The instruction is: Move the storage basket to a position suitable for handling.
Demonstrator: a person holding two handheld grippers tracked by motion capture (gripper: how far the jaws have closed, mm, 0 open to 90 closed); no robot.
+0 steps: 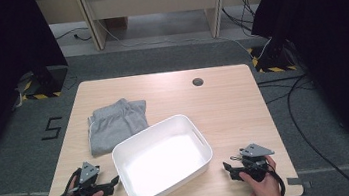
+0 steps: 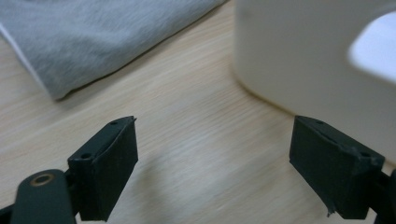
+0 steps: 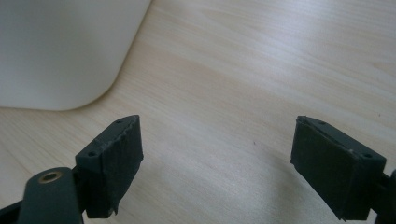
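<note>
Both grippers, left gripper [image 1: 114,182] and right gripper [image 1: 228,167], rest with jaws apart and empty beside the white bin [image 1: 191,170], near the grey cloth [image 1: 115,123].

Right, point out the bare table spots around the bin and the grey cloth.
Free: the far right of the table, from the bin to the hole. Crowded: the left, where the cloth meets the bin.

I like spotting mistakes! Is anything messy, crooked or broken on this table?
Nothing is broken or spilled. The white bin sits a bit crooked, turned against the table's edges, and it looks empty. The grey clothes lie loosely folded beside it, not inside. Both grippers, left and right, are open and hold nothing.
</note>
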